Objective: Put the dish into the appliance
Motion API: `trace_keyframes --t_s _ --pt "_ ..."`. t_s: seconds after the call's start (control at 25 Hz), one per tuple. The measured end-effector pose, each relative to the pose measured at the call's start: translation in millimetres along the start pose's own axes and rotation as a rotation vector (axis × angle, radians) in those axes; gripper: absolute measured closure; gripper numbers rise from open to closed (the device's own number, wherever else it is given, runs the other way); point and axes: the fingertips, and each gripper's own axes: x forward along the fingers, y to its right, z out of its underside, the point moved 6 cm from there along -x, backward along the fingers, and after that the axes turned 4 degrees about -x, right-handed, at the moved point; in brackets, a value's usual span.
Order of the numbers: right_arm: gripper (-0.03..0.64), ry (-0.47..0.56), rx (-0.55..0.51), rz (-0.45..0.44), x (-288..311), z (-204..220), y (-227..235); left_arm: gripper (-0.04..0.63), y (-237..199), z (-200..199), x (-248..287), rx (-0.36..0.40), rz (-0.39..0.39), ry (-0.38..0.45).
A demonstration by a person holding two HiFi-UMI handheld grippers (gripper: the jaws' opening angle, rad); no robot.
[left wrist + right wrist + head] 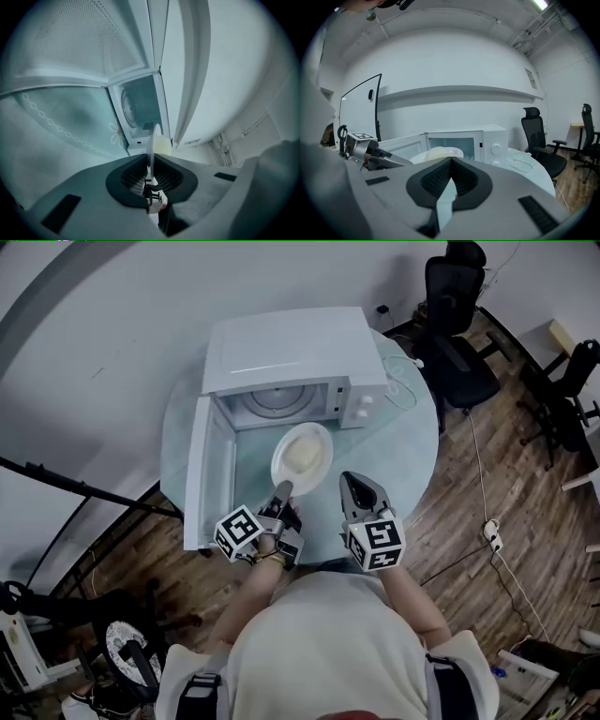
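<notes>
A white plate [302, 454] with pale food on it hangs just in front of the open white microwave [291, 348]. My left gripper [284, 488] is shut on the plate's near rim. In the left gripper view the plate [154, 140] stands edge-on between the jaws of the left gripper [152, 157], with the microwave's cavity and turntable [131, 107] beyond. My right gripper [356, 482] is to the right of the plate, shut and holding nothing. In the right gripper view the right gripper [451, 161] points at the plate [438, 153] and the microwave [464, 139].
The microwave's door [202, 474] swings out to the left, over the edge of the round glass table [398, 442]. A coiled white cable [405, 390] lies right of the microwave. Black office chairs [459, 324] stand on the wood floor at the right.
</notes>
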Motion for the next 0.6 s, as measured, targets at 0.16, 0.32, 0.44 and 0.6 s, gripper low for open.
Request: trace_keyframes --t_s 0.16,0.32,0.44,0.6 --pt "0.611 -0.006 -0.020 -0.060 17.3 -5.5 19.3 0.554 -0.1 -3.1 16.0 -0.029 -0.015 0.062" --pt "0.611 -0.012 -0.045 -0.120 31.0 -6.4 31.8 0.554 -1.9 -6.3 27.4 -0.053 -0.030 0.128" --pt "0.609 -0.022 -0.066 -0.170 39.2 -4.3 38.1 0.554 -4.0 -10.0 33.4 -0.065 -0.049 0.184" --pt "0.609 -0.042 -0.091 -0.237 49.4 2.1 43.8 0.554 -8.7 -16.5 40.0 -0.086 -0.072 0.263"
